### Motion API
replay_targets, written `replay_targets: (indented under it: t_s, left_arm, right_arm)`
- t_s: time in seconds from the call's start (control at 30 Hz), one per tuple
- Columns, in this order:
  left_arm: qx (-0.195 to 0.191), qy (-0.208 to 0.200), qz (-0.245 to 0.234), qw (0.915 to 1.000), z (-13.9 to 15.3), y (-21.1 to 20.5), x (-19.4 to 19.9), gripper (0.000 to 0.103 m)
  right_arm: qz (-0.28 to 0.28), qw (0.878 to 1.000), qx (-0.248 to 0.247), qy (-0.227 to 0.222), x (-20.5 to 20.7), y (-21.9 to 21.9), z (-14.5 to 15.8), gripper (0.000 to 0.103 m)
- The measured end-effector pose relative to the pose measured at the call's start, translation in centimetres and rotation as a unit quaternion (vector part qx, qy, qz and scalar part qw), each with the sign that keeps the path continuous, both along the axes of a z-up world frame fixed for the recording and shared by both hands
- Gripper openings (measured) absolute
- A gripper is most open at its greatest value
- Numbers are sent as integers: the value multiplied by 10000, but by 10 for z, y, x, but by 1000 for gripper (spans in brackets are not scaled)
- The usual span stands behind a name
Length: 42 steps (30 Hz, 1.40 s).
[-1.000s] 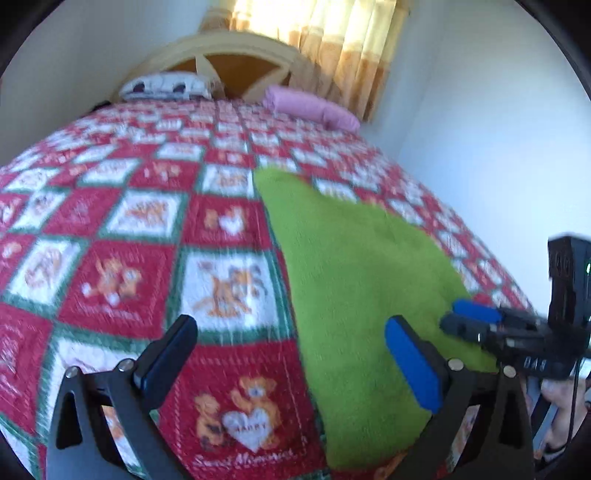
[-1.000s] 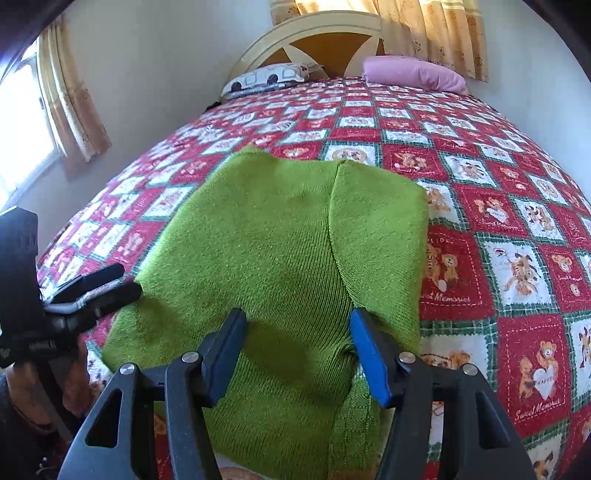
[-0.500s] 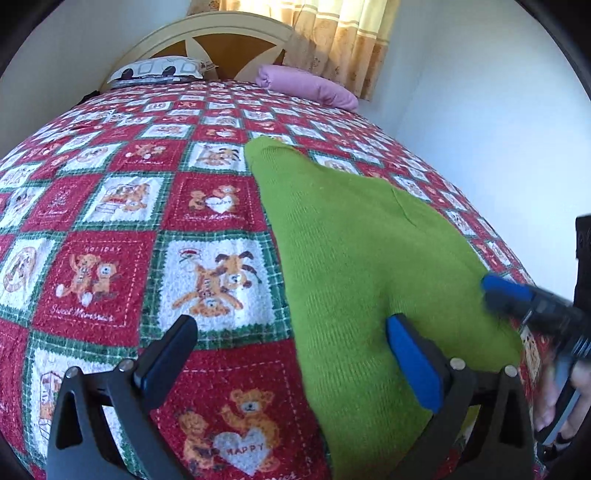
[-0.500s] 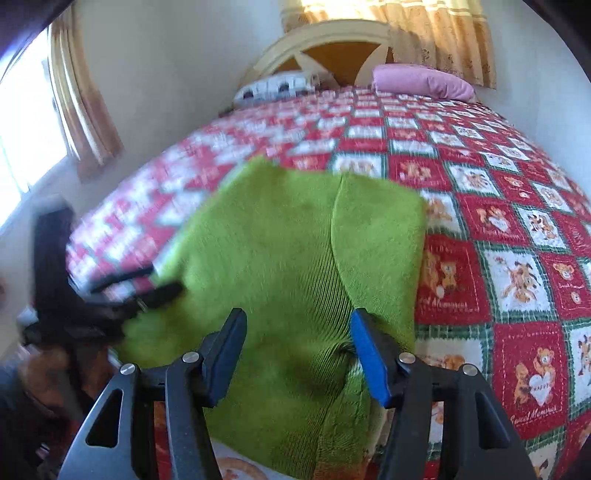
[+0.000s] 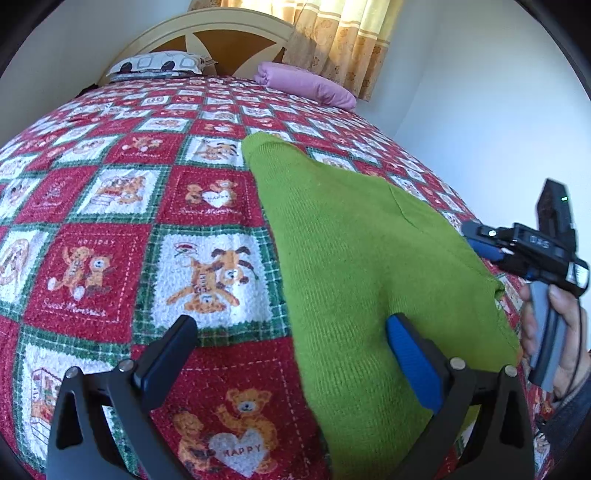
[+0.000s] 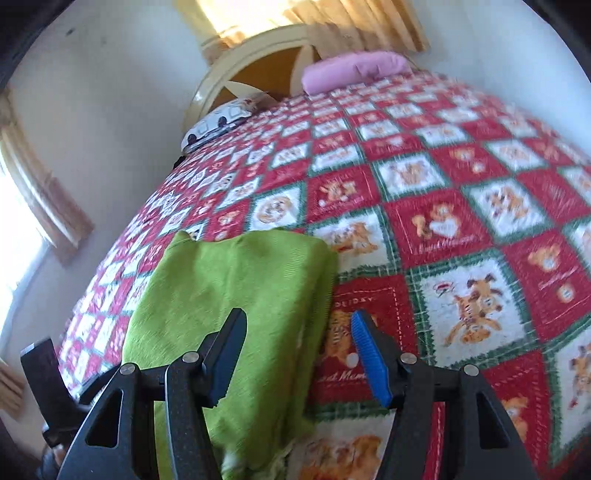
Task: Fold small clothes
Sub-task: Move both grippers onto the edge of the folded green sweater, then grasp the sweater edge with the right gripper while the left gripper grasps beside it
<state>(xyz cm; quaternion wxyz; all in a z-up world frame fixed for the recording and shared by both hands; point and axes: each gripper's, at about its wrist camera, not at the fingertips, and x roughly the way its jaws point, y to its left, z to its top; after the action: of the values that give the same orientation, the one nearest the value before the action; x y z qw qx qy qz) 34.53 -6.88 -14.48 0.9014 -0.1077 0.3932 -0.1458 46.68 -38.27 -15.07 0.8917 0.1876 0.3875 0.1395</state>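
Observation:
A green knitted garment (image 5: 369, 266) lies flat on the red teddy-bear quilt (image 5: 110, 221), folded lengthwise, with its near end hanging over the bed's edge. My left gripper (image 5: 288, 354) hovers open over the garment's left edge, and nothing is pinched between its fingers. A hand (image 5: 561, 332) holds my right gripper (image 5: 478, 240) beside the garment's right edge. In the right wrist view the right gripper (image 6: 299, 350) is open, tilted, straddling the garment's (image 6: 240, 295) right edge above the quilt (image 6: 480, 258).
A patterned pillow (image 5: 159, 64) and a pink pillow (image 5: 306, 83) lie by the cream headboard (image 5: 218, 35). A white wall (image 5: 498, 110) runs along the bed's right side. Curtains (image 5: 343, 40) hang behind, and a bright window (image 6: 18, 229) is on the left.
The right gripper has swung to the right and rolled, from over the garment's middle to its right edge. The left gripper sank a little nearer the quilt. The garment has not shifted.

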Motion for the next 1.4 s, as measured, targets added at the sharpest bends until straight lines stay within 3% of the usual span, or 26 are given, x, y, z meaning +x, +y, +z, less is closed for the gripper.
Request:
replay_targets:
  t_s: [0.3, 0.53, 0.57, 0.6, 0.63, 0.7, 0.8, 0.9, 0.97, 1.03, 1.1, 1.13, 1.3, 1.4]
  left_arm:
    - [-120, -77, -256, 9996, 1, -5, -2, 103]
    - [-351, -75, -209, 9991, 1, 1, -3, 103]
    - [-317, -78, -211, 9992, 2, 0, -4, 103]
    - [-291, -80, -217, 9993, 2, -1, -4, 103]
    - [-290, -99, -226, 9993, 2, -1, -5, 103]
    - [-335, -116, -355, 9987, 3, -3, -7, 103]
    - [-105, -149, -616, 9979, 4, -16, -13, 103]
    - [139, -141, -687, 9974, 4, -24, -13, 103]
    - [23, -177, -603, 9980, 6, -17, -14, 103]
    - [-216, -178, -412, 9988, 5, -5, -13, 103]
    - [-388, -82, -238, 9989, 3, 1, -9, 103]
    - [-439, -36, -221, 9988, 2, 2, -8, 103]
    - [-342, 11, -341, 9988, 1, -9, -4, 103]
    - [-263, 43, -534, 9982, 1, -18, -2, 103]
  right_arm:
    - [182, 9981, 505, 292, 20, -10, -28, 60]
    - [408, 9979, 508, 2, 3, 4, -5, 59]
    - [457, 9981, 392, 159, 4, 11, -6, 52]
    - [570, 9977, 221, 301, 5, 22, -8, 29]
    - [603, 9977, -8, 315, 4, 30, -8, 16]
    - [554, 9973, -457, 162, -1, 42, -3, 13]
    - [188, 9990, -380, 120, -2, 28, 0, 8]
    - [317, 9981, -321, 409, 6, 24, -21, 9]
    - [242, 9986, -313, 349, 6, 18, -17, 13]
    - [255, 9992, -143, 275, 5, 13, -12, 22]
    - [300, 9994, 13, 184, 5, 7, -8, 42]
    - [284, 9993, 112, 193, 9, 1, -8, 45]
    - [435, 9943, 880, 405, 34, -9, -21, 46]
    - [565, 9929, 881, 557, 46, 0, -30, 46]
